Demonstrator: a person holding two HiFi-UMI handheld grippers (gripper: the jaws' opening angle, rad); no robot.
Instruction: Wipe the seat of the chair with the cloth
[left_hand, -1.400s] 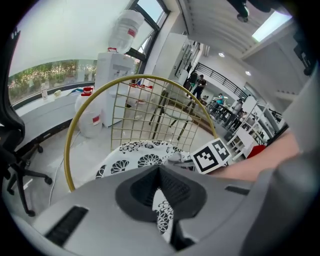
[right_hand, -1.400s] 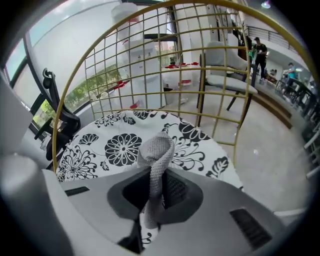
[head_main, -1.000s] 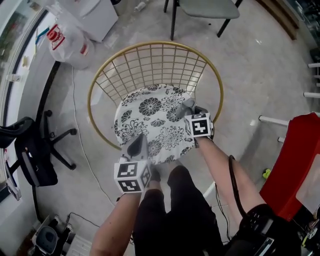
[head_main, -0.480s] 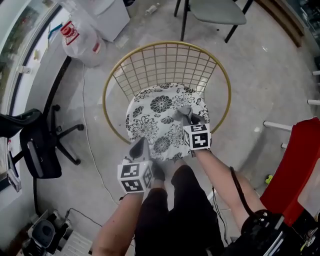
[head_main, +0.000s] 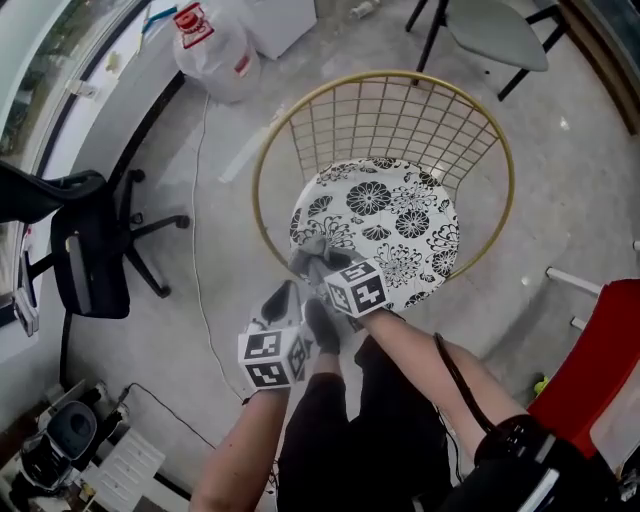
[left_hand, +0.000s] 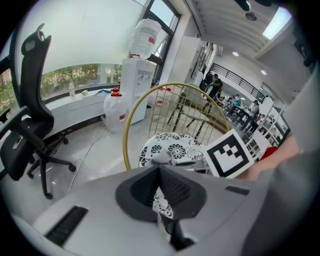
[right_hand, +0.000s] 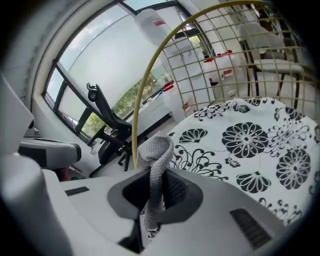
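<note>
Head view looks steeply down on the gold wire chair (head_main: 390, 73), whose round floral seat (head_main: 400, 215) fills the hoop of its frame. The right gripper (head_main: 318, 266) reaches in over the seat's near-left edge, and the left gripper (head_main: 283, 292) hangs just beside it, off the seat on the near side. In the left gripper view the two jaws meet tip to tip with nothing between them, so that tool is closed and empty; the seat lies ahead of its fingers and a little to their right. In the right gripper view the fingers (right_hand: 177, 190) are clamped on the grey knitted cloth (right_hand: 156, 152), which runs up between the pads and stands above the tips in a folded loop. Most of the patterned seat spreads ahead of those fingers and to their right, while the gold rim rises just to their left. Whether the cloth actually presses on the fabric cannot be told from these pictures. I judge the wiping stroke to be in hand, with the cloth at the seat's near-left margin and the greater part of the surface lying beyond it. The next move would call for lowering the cloth onto the seat and dragging it away from the rim across the pattern, with the grip firm enough that the loop does not slip out.
</note>
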